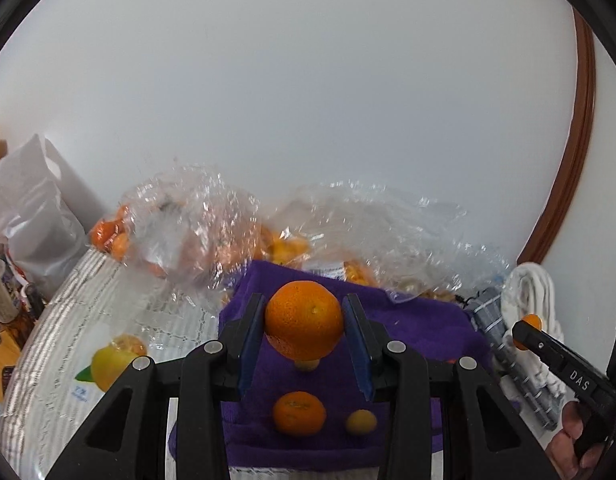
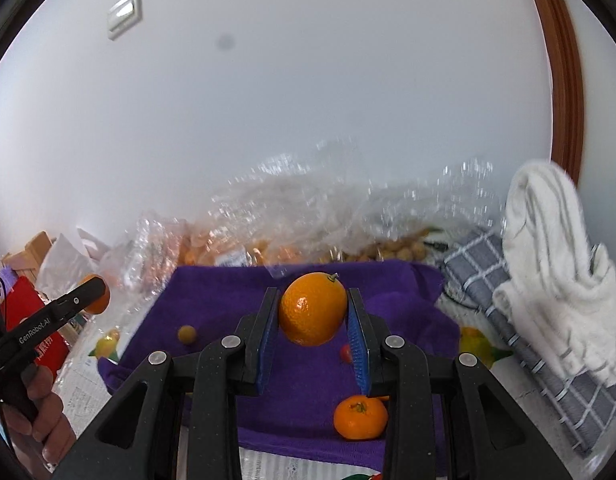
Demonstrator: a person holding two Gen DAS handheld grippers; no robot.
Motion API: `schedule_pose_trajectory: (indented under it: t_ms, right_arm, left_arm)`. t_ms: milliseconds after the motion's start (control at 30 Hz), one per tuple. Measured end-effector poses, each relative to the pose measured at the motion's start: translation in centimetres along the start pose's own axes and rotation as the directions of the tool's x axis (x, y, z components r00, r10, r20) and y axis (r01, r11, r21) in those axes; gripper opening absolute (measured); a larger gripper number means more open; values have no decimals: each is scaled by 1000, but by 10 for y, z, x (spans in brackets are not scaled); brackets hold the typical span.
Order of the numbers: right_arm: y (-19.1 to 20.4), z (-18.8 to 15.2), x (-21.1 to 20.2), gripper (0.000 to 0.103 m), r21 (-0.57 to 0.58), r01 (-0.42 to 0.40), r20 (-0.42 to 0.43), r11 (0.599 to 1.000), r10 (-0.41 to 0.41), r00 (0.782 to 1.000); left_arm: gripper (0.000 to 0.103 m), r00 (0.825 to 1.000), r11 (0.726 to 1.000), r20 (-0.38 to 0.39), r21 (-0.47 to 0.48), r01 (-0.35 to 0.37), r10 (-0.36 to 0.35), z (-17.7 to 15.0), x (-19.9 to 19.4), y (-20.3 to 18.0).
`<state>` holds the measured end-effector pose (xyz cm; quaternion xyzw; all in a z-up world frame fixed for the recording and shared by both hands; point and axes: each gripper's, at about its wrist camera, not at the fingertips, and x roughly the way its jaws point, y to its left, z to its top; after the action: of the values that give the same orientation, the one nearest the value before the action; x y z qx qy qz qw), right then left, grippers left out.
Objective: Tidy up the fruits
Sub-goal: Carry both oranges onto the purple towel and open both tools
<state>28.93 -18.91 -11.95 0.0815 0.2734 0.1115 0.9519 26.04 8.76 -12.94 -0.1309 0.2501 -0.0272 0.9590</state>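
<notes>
Up close in the left wrist view, the left gripper [image 1: 303, 334] clamps its blue-padded fingers [image 1: 358, 344] on a round orange [image 1: 303, 320], lifted above a purple towel [image 1: 420, 324]. On the towel below the held fruit lie a mandarin [image 1: 299, 413] and, just beside it, a small yellowish fruit [image 1: 360, 421]. Behind the towel sit crinkled clear plastic bags [image 1: 195, 216] with more orange fruit inside. Off the towel's right edge, the right gripper's tip [image 1: 526, 330] shows with orange fruit behind it.

Next, in the right wrist view, the right gripper [image 2: 312, 332] pinches a second orange [image 2: 312, 309], stem up, its fingers [image 2: 358, 356] pressed to both sides. It hangs over the same purple towel [image 2: 211, 300], where a stemmed mandarin [image 2: 360, 418] and a small yellow fruit [image 2: 186, 335] lie well apart. A checked grey cloth [image 2: 480, 272] and a white towel [image 2: 548, 248] sit off the purple towel's right side. At its left, the left gripper's tip [image 2: 83, 300] shows with its fruit.
</notes>
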Motion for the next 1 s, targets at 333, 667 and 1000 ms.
schedule_pose_trajectory:
  t_ms: [333,667,1000]
  right_arm:
    - [-21,-19,29,33,15,49,-62,999,-48,997]
    - [-5,-44,58,33,-69,36,-160,997,-46,986]
    - [1,-52,68,33,-115,57,-197,992,-79,977]
  left_arm:
    - [37,999,1000,-36,5,2,-2,-15,23,26]
    - [37,995,999,-92,41,-23,26,-26,37,15]
    - [37,990,993,-128,113,-37,51,-38,47,-1]
